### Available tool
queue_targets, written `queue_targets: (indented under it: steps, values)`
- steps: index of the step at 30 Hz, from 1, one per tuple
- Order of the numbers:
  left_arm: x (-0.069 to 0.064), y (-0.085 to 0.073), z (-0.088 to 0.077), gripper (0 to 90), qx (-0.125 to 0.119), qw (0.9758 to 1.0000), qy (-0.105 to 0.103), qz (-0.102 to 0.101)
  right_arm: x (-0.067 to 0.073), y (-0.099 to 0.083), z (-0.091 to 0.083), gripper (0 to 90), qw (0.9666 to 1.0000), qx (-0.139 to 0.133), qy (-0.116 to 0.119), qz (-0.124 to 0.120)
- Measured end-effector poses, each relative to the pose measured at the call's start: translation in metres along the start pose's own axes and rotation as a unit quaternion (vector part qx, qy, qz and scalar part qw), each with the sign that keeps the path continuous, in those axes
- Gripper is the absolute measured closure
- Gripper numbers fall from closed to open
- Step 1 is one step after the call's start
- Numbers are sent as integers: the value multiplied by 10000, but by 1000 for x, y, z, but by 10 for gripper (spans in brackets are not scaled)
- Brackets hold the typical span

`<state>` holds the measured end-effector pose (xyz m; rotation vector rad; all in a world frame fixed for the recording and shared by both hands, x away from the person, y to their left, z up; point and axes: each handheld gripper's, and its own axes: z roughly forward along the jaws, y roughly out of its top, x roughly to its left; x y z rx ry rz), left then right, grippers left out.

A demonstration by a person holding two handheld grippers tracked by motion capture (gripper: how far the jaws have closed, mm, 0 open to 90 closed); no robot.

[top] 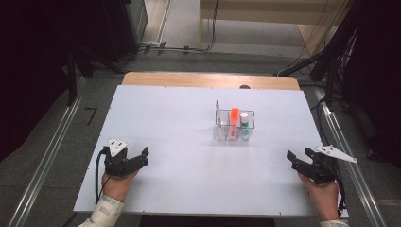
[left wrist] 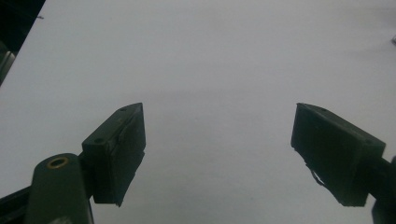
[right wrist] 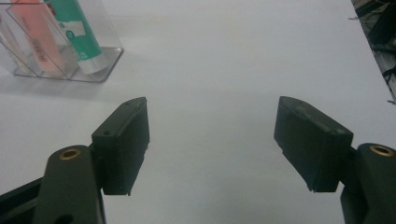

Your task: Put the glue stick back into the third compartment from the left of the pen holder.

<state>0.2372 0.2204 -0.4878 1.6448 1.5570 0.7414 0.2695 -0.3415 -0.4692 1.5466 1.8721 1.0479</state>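
Tools rest at the near corners of the white worktop (top: 189, 156), one in each hand; the left tool (top: 142, 157) lies at the near left, gripped by the person's left hand (top: 117, 183), its black jaws pointing toward the middle of the worktop; in the left gripper view the left tool (left wrist: 218, 154) stands wide, with bare white surface between the two jaws and nothing held; the right tool (top: 299, 158) sits at the near right edge, held by the right hand (top: 324, 194), a grey three-cornered plate (top: 336, 153) on top of it; in the right gripper view the right tool (right wrist: 212, 144) is likewise spread wide and holds nothing.

Toward the far side of the worktop, right of centre, stands a clear plastic organiser (top: 234, 124) with compartments side by side; an orange tube (top: 234, 123) stands upright in the middle compartment; a green tube with a white cap (top: 245, 125) stands upright in the compartment to its right; the left compartment looks to hold something clear or pale, too faint to tell what. In the right gripper view the clear plastic organiser (right wrist: 105, 65) appears at the upper left, well apart from the jaws, with the orange tube (right wrist: 37, 39) and the green tube (right wrist: 77, 32) leaning inside it. Both tools are well apart from the organiser and from each other.
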Motion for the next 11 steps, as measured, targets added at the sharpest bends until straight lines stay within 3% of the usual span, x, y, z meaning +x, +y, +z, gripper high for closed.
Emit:
queue_targets:
  steps: [11]
  values:
    - [8, -3, 0, 177, 47, 9999, 113, -24, -6, -4, -4, 252, 10000, 16, -59, 59]
